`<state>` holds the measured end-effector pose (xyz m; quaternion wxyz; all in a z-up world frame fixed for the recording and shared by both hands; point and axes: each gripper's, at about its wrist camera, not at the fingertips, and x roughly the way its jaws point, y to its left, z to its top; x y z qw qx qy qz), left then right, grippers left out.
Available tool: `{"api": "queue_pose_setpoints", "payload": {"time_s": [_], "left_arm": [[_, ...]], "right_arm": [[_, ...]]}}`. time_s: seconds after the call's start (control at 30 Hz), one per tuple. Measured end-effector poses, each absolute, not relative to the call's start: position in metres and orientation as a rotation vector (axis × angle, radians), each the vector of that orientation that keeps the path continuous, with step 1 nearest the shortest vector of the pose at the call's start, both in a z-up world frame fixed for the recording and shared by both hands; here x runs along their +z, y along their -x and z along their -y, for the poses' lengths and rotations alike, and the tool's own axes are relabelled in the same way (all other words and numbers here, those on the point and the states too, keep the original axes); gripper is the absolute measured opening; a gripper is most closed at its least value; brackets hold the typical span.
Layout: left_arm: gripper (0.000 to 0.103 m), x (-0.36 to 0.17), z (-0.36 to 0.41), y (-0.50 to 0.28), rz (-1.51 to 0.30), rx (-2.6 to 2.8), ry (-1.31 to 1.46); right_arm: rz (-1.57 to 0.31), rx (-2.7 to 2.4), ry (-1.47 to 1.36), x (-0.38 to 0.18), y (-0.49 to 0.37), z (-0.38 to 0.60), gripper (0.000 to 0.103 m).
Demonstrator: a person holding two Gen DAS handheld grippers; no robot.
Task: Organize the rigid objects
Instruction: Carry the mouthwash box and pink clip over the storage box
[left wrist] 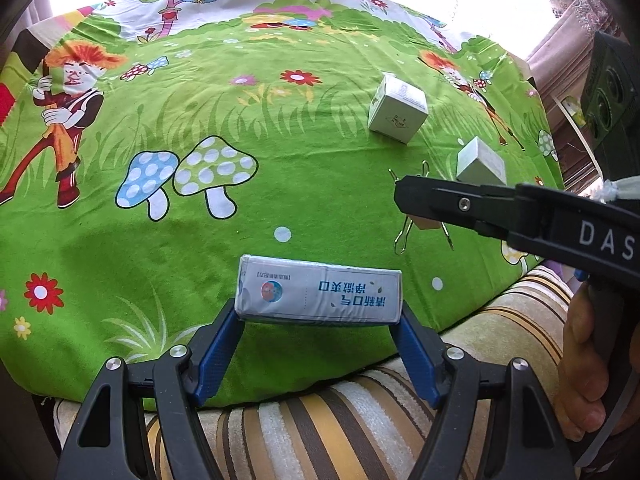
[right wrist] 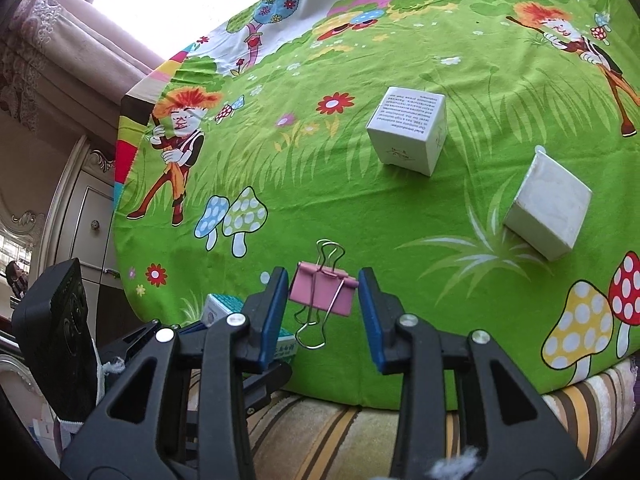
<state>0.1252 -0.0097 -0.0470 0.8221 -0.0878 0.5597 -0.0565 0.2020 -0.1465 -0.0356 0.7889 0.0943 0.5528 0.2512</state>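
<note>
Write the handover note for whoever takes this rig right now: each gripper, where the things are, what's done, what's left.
Left gripper: shut on the long white box with blue print, held by its ends just above the green cloth.
Right gripper: shut on the pink binder clip.
Two white cube boxes, the printed cube box and the plain cube box, sit apart farther out on the cloth.
Done: two items gripped, nothing grouped yet.
Left: place both held items, then probably gather the cubes.

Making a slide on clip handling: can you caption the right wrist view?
Right tool clamps a pink binder clip above the green cartoon sheet, two white boxes lying beyond.
</note>
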Motion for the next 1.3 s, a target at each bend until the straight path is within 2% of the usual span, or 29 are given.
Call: {"api": "queue_pose_setpoints", "payload": {"time_s": [0.77, 1.3], "left_arm": [[0.075, 0.006, 0.057, -0.119, -1.053, -0.102, 0.137], [0.075, 0.02, 0.168, -0.116, -1.052, -0.339, 0.018]], "right_arm": [[-1.047, 0.467, -0.181, 0.005, -0.163, 0.218, 0.04], [-0.997, 0.308, -0.262, 0.02, -0.128, 0.329, 0.04]]}}
